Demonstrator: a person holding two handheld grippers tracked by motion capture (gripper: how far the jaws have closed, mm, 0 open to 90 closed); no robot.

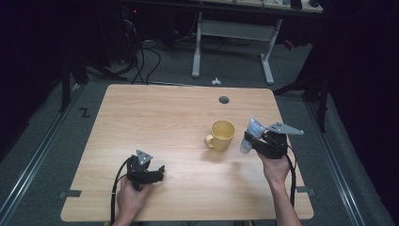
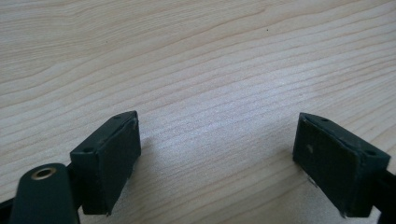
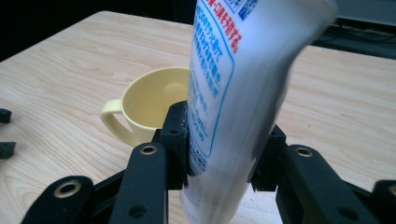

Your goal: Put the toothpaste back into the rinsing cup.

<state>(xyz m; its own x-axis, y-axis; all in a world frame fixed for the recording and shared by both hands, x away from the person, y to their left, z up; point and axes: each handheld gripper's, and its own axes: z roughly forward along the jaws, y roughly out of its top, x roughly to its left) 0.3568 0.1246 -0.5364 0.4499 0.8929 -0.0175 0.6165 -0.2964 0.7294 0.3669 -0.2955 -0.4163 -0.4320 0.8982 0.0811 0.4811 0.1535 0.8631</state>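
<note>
Two grippers, right gripper (image 3: 219,154) clamped on one white tube (image 3: 233,93), left gripper (image 2: 217,158) spread wide and holding nothing, one yellow mug (image 1: 222,135), wooden table (image 1: 155,117).

desks: 1 wooden desk (image 1: 155,117) | mugs: 1 yellow mug (image 1: 221,135) | tubes: 1 white printed tube (image 1: 250,134) | claws: 2, left claw (image 1: 159,173) and right claw (image 1: 249,141) | hands: 2 | cable holes in desk: 1 (image 1: 224,100)
</note>
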